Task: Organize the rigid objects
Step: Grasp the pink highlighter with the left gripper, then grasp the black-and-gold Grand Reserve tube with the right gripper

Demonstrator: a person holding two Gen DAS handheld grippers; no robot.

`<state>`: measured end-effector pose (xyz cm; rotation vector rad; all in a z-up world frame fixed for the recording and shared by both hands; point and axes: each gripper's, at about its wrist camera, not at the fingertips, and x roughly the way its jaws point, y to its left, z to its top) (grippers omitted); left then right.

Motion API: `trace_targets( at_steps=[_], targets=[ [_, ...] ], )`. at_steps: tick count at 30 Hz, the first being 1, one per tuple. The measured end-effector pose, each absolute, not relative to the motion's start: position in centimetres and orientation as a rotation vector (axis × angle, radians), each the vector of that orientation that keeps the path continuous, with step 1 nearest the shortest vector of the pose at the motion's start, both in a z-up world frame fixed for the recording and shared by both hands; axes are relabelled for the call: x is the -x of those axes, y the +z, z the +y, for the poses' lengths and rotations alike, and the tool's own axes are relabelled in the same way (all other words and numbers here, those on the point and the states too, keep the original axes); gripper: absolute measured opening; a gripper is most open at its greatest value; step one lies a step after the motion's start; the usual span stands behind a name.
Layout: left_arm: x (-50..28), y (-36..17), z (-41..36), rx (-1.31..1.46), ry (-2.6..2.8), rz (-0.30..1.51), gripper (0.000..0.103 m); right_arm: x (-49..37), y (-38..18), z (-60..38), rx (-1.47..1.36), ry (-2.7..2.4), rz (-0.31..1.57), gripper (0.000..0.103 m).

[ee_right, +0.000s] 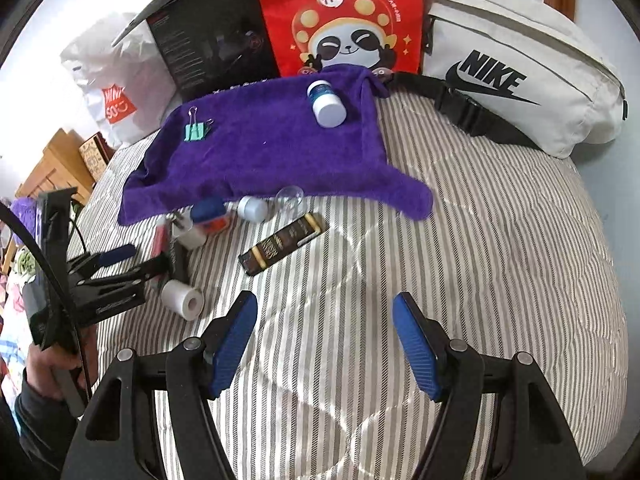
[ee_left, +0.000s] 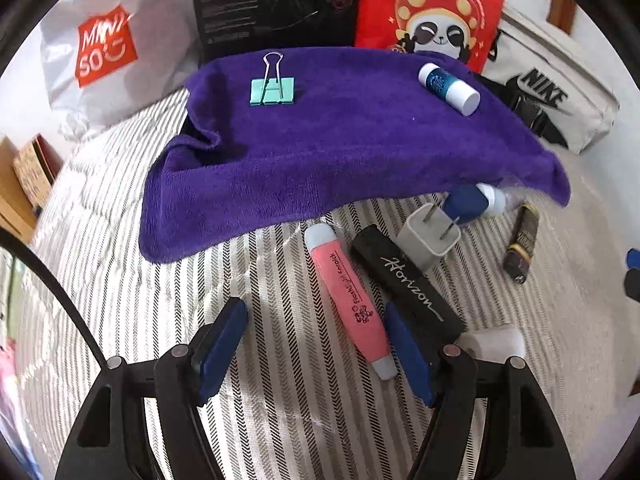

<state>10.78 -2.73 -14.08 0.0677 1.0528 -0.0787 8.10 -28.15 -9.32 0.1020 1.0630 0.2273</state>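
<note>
Rt tongs (ee_right: 325,344) open over bedspread (ee_right: 500,260)

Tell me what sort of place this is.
Probably a bedroom: the work surface is a bed with a striped quilt, shopping bags and a waist bag at its far edge, wooden furniture beside it.

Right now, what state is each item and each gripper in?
Left gripper: open, empty, next to the pink pen.
Right gripper: open, empty, over bare bedcover.
Binder clip: on the purple towel, handles up.
Blue bottle: lying on the towel, capped.
Pink pen: lying on the bedcover, capped.
Charger plug: prongs up, leaning on the black case.
White roll: on its side.
</note>
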Motion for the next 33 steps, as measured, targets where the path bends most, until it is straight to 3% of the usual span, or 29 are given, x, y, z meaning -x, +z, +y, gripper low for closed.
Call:
trace_targets(
  at_steps=[9,12,14,33],
  targets=[
    [-10.1,-14.1,-0.5,-0.066,-0.097,1.005,0.068,-7.5,-11.0,-28.2,-0.092,0.230,1.098,0.070],
    [-10.9,-14.0,-2.1,-0.105,-0.161,0.977,0.050,-7.7,-11.7,-28.2,-0.097,0.231,1.114,0.070],
    [-11.2,-13.8,-2.8,-0.126,-0.206,0.975,0.018,-7.8,-12.2,-28.1,-0.093,0.234,1.122,0.070],
    [-8.3,-14.0,-0.3,-0.060,-0.161,0.936,0.016,-12.6,-13.6,-24.3,-0.101,0.258,1.108,0.070]
  ],
)
